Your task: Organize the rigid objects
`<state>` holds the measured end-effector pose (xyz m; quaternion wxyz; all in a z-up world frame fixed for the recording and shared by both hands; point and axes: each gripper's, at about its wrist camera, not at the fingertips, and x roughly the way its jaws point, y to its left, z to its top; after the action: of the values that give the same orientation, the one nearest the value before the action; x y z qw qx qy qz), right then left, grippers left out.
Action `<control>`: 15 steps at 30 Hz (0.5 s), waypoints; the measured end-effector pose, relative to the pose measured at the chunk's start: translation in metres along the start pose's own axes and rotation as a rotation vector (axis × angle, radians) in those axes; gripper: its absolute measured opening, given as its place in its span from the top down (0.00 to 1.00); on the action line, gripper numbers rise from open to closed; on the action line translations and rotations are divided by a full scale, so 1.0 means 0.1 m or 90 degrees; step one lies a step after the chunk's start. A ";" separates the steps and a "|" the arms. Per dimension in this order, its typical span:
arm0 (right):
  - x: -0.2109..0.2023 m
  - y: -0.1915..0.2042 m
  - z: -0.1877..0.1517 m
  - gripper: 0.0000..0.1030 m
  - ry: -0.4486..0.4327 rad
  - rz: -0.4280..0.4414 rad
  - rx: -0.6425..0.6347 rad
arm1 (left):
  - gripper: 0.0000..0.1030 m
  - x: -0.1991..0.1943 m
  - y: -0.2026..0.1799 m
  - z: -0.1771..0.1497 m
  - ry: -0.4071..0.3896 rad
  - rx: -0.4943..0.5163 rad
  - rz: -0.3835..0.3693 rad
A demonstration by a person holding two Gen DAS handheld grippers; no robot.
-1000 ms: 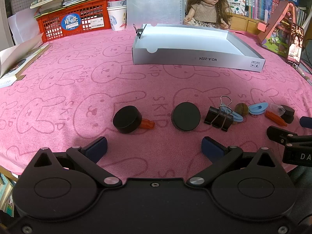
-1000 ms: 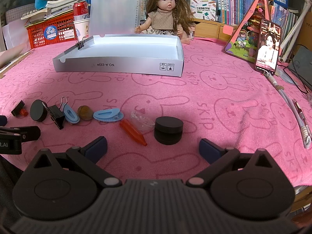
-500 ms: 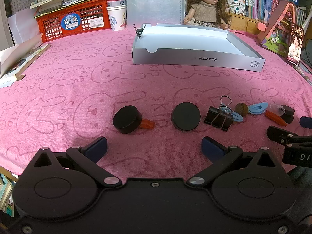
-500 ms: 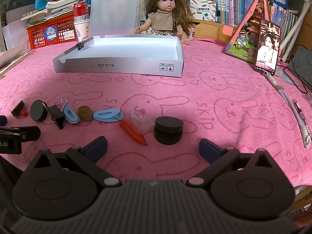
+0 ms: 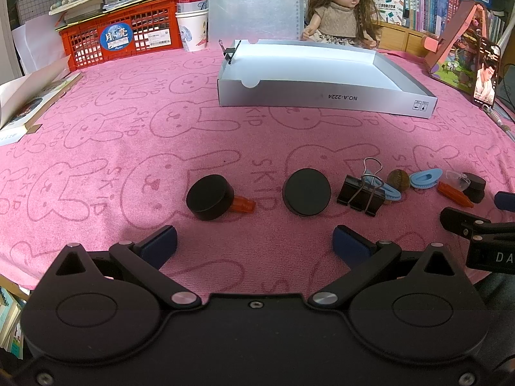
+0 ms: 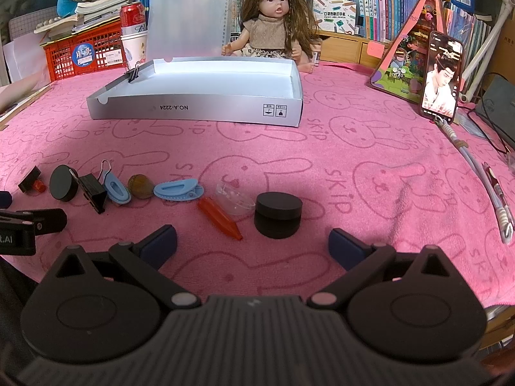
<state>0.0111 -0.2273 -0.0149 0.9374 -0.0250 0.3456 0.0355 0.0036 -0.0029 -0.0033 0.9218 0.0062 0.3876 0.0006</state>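
- The left hand-held gripper [image 5: 254, 244] was spread wide and held nothing; its blue rubber-like pads hovered low over the bench [image 5: 128, 122], which was covered in pink terry cloth printed with rabbit outlines.
- The right hand-held gripper [image 6: 252, 246] was likewise spread wide and empty.
- The rigid objects lay in a loose row across the near cloth.
- At the left end, a matte black cylindrical cap [image 5: 210, 197] lay tilted with an orange translucent stub projecting from beneath it.
- Near it, apart, a flat black disc [image 5: 306, 191] leaned on edge.
- A black binder clip [image 5: 360, 193] with wire handles touched a light blue plastic clip [image 6: 117, 188]; a brown rounded nut-like piece [image 6: 140, 186] sat between that and a second blue clip [image 6: 177, 190].
- An orange tapered piece [image 6: 219, 218] lay beside a clear plastic shell [image 6: 235, 197] and a squat black round jar [image 6: 278, 214].
- A shallow silver cardboard tray [image 6: 193, 107], white inside, stood well beyond the row, with a small black clip on its left wall.
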 end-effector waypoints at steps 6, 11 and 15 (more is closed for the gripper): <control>-0.01 0.00 -0.03 0.00 -0.016 0.004 -0.002 | 0.00 -0.02 0.01 -0.03 -0.008 0.007 -0.009; 0.00 0.00 -0.01 0.00 -0.006 0.006 -0.003 | 0.00 -0.03 0.02 -0.04 -0.010 0.007 -0.010; 0.00 -0.01 -0.01 0.00 -0.006 0.008 -0.005 | 0.00 -0.04 0.02 -0.04 -0.010 0.007 -0.010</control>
<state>0.0110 -0.2281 -0.0156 0.9387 -0.0262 0.3410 0.0431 -0.0017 -0.0010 -0.0034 0.9249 0.0082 0.3801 -0.0087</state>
